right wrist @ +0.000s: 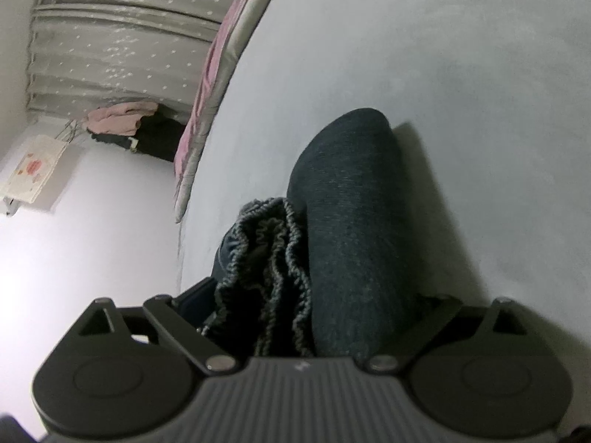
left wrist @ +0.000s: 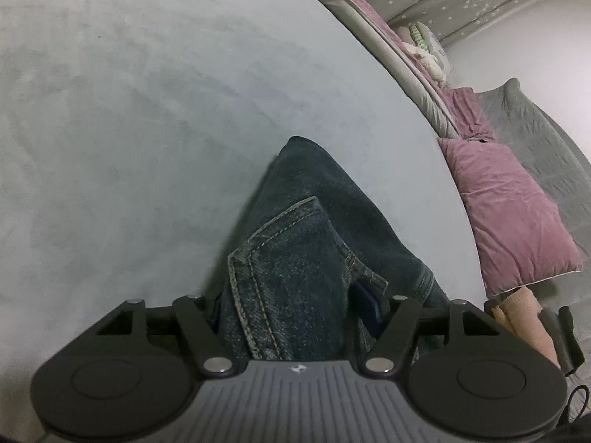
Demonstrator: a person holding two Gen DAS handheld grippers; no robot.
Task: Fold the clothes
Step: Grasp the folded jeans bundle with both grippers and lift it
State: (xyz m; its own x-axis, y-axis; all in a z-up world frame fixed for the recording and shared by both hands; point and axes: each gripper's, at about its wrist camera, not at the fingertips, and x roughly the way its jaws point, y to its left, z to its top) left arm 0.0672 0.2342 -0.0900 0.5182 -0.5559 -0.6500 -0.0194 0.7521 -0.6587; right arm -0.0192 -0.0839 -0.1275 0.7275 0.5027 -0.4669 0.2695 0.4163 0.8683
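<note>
Both grippers are clamped on the same pair of dark jeans (left wrist: 314, 243), which hangs bunched over a pale grey bed (left wrist: 147, 110). The left gripper (left wrist: 295, 317) pinches the denim at a stitched pocket, the cloth filling the space between its fingers and running away to a folded point farther out on the bed. The right gripper (right wrist: 306, 317) grips a thick roll of the jeans (right wrist: 351, 221) with the gathered, ruffled waistband at its left side; the roll's far end casts a shadow on the bed (right wrist: 443, 74). Past the bed's right edge in the left view lies a pink cushion (left wrist: 517, 221). In the right view a dotted curtain (right wrist: 122, 37) hangs at far left.
</note>
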